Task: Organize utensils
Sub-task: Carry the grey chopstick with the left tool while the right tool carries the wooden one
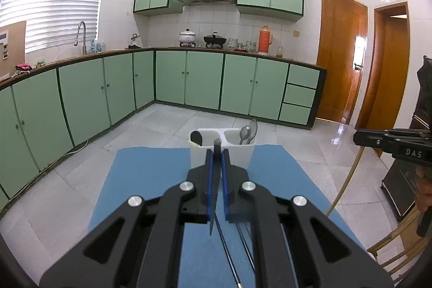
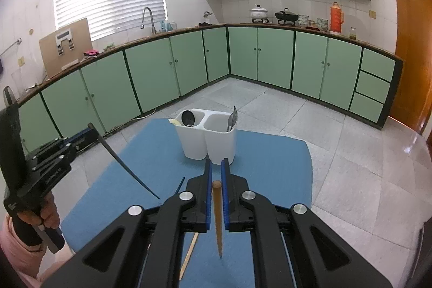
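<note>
My left gripper [image 1: 217,153] clamps a black chopstick [image 1: 213,196], tip down over the blue mat [image 1: 151,180]. My right gripper [image 2: 216,166] pinches a wooden chopstick [image 2: 218,217]. At twelve o'clock stands the white holder [image 2: 205,142], spoons [image 1: 247,134] inside.

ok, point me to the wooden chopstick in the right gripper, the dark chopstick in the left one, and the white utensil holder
wooden chopstick [image 2: 217,217], right wrist view, mid-shaft between the fingers
dark chopstick [image 2: 122,165], right wrist view, mid-shaft below the left gripper
white utensil holder [image 2: 193,143], right wrist view, front wall of left compartment
</note>
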`<control>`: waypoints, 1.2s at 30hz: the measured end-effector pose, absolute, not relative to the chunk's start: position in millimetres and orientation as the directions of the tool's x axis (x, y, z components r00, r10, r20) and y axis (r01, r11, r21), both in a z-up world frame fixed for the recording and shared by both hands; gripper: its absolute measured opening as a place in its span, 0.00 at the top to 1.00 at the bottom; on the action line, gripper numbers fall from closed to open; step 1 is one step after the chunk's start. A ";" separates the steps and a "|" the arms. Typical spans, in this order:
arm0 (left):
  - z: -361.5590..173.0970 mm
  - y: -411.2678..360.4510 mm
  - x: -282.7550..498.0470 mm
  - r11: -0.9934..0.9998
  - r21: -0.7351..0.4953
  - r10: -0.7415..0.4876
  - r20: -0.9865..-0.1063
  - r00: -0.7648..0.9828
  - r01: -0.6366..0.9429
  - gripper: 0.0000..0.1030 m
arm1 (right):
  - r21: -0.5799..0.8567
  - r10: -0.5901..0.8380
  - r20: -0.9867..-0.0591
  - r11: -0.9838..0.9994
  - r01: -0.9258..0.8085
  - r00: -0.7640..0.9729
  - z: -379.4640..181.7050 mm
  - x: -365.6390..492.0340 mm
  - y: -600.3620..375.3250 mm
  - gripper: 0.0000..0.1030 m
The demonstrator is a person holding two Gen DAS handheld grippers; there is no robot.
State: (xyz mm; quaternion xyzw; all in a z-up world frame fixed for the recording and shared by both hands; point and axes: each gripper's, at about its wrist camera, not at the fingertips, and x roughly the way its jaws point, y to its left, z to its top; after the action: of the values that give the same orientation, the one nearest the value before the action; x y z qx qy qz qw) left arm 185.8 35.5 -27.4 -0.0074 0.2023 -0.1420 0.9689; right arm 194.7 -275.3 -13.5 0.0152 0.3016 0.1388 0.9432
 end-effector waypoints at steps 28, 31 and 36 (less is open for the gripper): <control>45.7 37.0 255.9 0.958 -0.115 -0.282 -0.242 0.928 0.261 0.95 | 0.121 0.319 -0.422 0.947 -0.296 0.849 57.6 266.6 -261.9 0.94; 57.4 34.4 272.1 0.956 -0.133 -0.286 -0.218 0.933 0.261 0.95 | 0.128 0.325 -0.400 0.946 -0.299 0.857 68.5 285.5 -259.2 0.94; 70.3 25.8 297.1 0.956 -0.135 -0.282 -0.192 0.940 0.260 0.95 | 0.142 0.334 -0.373 0.942 -0.303 0.866 81.2 312.0 -255.8 0.94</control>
State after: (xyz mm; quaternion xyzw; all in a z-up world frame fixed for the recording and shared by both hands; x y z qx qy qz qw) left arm 297.1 25.8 70.3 -0.0539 0.1052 -0.1378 0.9834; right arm 312.0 -255.8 81.2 0.0396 0.1998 0.1651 0.9650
